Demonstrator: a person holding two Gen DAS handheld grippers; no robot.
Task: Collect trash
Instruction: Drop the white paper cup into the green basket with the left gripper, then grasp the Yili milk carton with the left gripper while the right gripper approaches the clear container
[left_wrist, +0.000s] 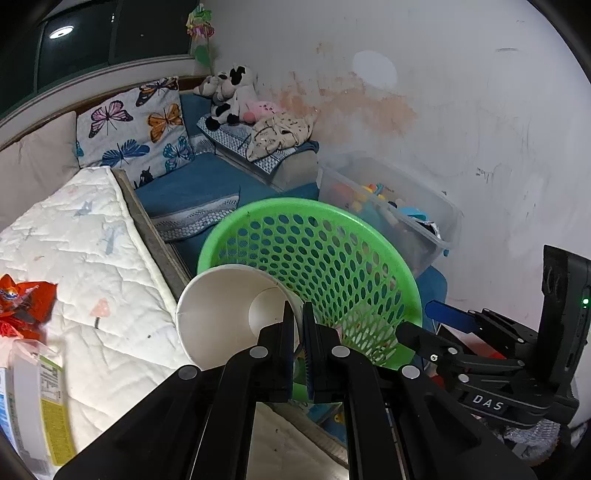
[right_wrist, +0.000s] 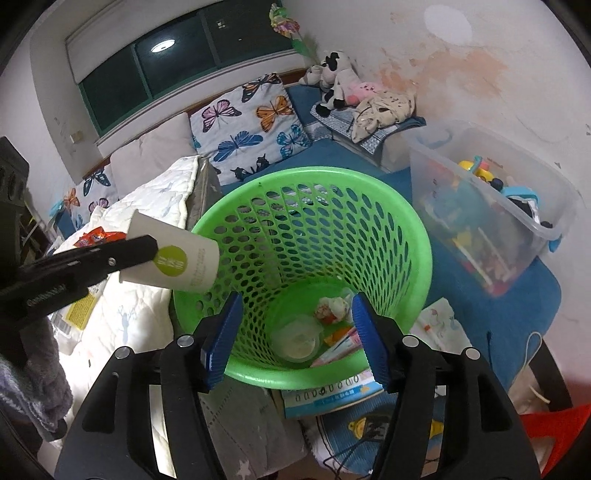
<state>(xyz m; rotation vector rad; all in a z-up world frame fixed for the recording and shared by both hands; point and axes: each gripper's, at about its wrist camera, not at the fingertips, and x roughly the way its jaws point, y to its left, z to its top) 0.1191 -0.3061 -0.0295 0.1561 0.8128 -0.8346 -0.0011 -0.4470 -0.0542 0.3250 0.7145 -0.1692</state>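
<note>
One paper cup (right_wrist: 173, 254), one green basket (right_wrist: 369, 192), two grippers (right_wrist: 295, 332)

We see a matt white paper cup (left_wrist: 225, 314), a glossy green perforated plastic basket (right_wrist: 325, 184), a quilted white cloth mattress (left_wrist: 96, 258), a clear smooth plastic bin (right_wrist: 517, 192), and matt black plastic gripper (right_wrist: 295, 332) arms with ribbed blue pads (right_wrist: 221, 332).
</note>
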